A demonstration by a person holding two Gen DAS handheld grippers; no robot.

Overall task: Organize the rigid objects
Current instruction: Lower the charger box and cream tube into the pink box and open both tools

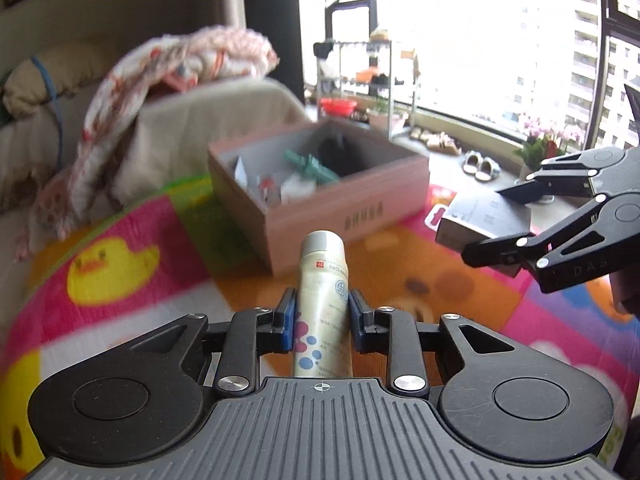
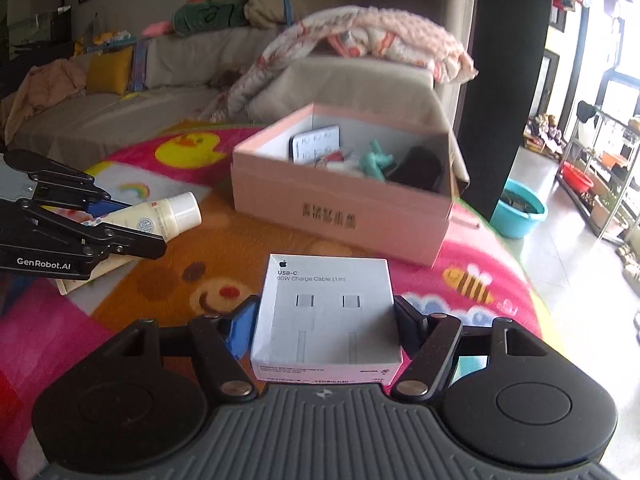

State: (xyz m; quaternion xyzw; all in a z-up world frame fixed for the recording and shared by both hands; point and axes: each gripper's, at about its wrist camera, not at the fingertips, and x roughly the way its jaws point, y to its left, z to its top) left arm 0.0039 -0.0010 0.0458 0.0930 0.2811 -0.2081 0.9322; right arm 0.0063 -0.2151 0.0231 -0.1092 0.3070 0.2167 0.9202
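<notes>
Nearest the left wrist camera, the left gripper [image 1: 322, 312] had its two blue-padded fingers [image 1: 289, 318] pinched against the sides of a cream bottle [image 1: 323, 296], which lay lengthwise between them with its white cap pointing away toward a pink cardboard box [image 1: 344, 216]. That box sat open on a colourful play mat [image 1: 120, 264] printed with a yellow duck; inside it lay a teal plastic piece [image 1: 310, 166], a dark object in the far corner and some small white items too blurred to name. At the right edge the right gripper [image 1: 500, 220] reached in from the side, its black fingers clamped on a grey-looking flat box, the cable box [image 1: 486, 216], held above the mat. Behind the pink box stood a beige sofa [image 1: 224, 120] draped with a patterned blanket [image 1: 176, 64].

From the right wrist camera, the right gripper [image 2: 325, 320] was closest, its fingers pressed on either side of the white cable box [image 2: 326, 312], printed with "USB-C" and a charge cable label. Beyond it the pink cardboard box [image 2: 340, 208] sat on the play mat [image 2: 460, 272], holding the teal plastic piece [image 2: 374, 160], a phone-like item leaning on the back wall and a dark object at the right. At the left edge the left gripper [image 2: 128, 224] held the cream bottle [image 2: 160, 216] between its fingers, cap pointing toward the pink box.
</notes>
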